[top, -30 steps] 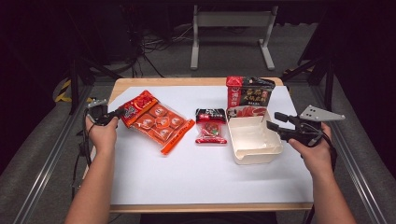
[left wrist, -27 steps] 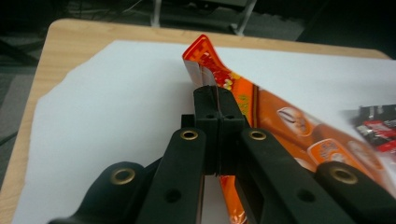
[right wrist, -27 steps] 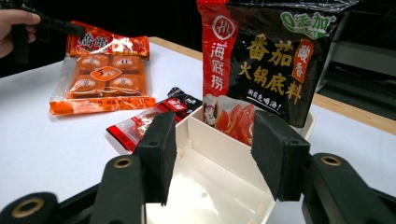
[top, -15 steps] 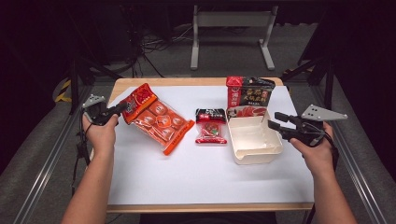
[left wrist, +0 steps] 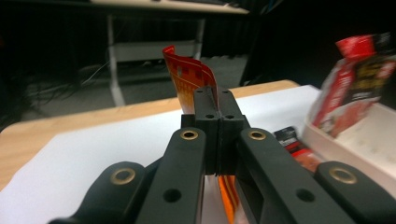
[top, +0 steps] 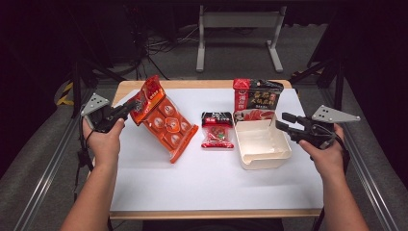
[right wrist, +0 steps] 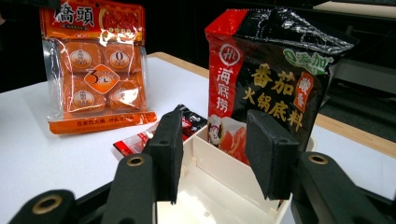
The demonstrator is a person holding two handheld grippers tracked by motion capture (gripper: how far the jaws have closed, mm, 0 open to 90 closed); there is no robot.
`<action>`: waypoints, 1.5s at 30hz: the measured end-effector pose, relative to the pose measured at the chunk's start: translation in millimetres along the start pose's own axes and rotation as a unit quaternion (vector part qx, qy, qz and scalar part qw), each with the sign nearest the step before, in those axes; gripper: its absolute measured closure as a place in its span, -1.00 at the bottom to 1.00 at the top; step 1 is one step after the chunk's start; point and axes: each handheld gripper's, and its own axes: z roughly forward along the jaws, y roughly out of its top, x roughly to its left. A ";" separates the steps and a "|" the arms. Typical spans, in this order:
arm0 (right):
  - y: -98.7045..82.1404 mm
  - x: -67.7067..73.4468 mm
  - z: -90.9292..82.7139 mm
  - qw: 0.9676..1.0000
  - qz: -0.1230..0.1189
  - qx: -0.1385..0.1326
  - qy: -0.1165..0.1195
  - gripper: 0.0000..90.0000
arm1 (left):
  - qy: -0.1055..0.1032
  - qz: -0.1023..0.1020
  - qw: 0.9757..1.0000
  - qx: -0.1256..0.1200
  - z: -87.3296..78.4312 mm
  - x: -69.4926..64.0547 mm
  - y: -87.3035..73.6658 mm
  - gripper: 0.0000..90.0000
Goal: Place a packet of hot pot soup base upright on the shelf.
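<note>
Lifted since a second ago, the orange packet's (top: 163,120) far end now stands off the worktop (top: 159,178), where earlier the whole packet lay flat; its near end rests on the white surface. At the far left, the left gripper (top: 126,109) has its fingers (left wrist: 218,126) pressed together on the packet's red top edge, which curls up just beyond them in the left gripper view. The packet's long axis runs from that pinched corner at the far left down toward the near right, so its free end points toward the middle of the worktop.

Next to the right, a small red-and-black sachet (top: 217,131) lies flat, just beside the packet's lower end and apart from both grippers. Right of it sits the white tray (top: 262,156), with a tall black-and-red pouch (top: 257,98) standing upright in its far compartment; the near compartment looks bare.

At the far right, the right gripper (top: 285,122) hovers beside the tray's right wall, its fingers (right wrist: 271,156) spread and holding nothing.

If the packet is bound for the tray, the move likely turns on this: the tray lies to the right of the held packet, across the sachet, and the left hand alone has it.
</note>
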 end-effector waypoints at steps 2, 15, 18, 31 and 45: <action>1.2 -0.1 0.3 1.000 0.000 -0.003 0.003 0.25 | -0.011 0.009 1.000 -0.008 -3.3 -8.7 6.8 1.00; 9.5 8.5 8.2 1.000 -0.004 -0.007 0.023 0.16 | -0.066 0.101 0.992 -0.030 -16.0 -62.7 36.8 1.00; 11.1 10.3 8.5 1.000 -0.006 -0.010 0.026 0.15 | -0.068 0.116 0.991 -0.027 -17.8 -70.3 38.9 1.00; 17.1 22.0 21.7 0.998 -0.016 -0.022 0.057 0.05 | -0.103 0.139 0.984 -0.039 -25.9 -88.4 49.8 1.00; 26.3 57.5 55.2 0.989 -0.044 -0.015 0.139 -0.18 | -0.170 0.154 0.972 -0.059 -33.3 -120.5 61.1 1.00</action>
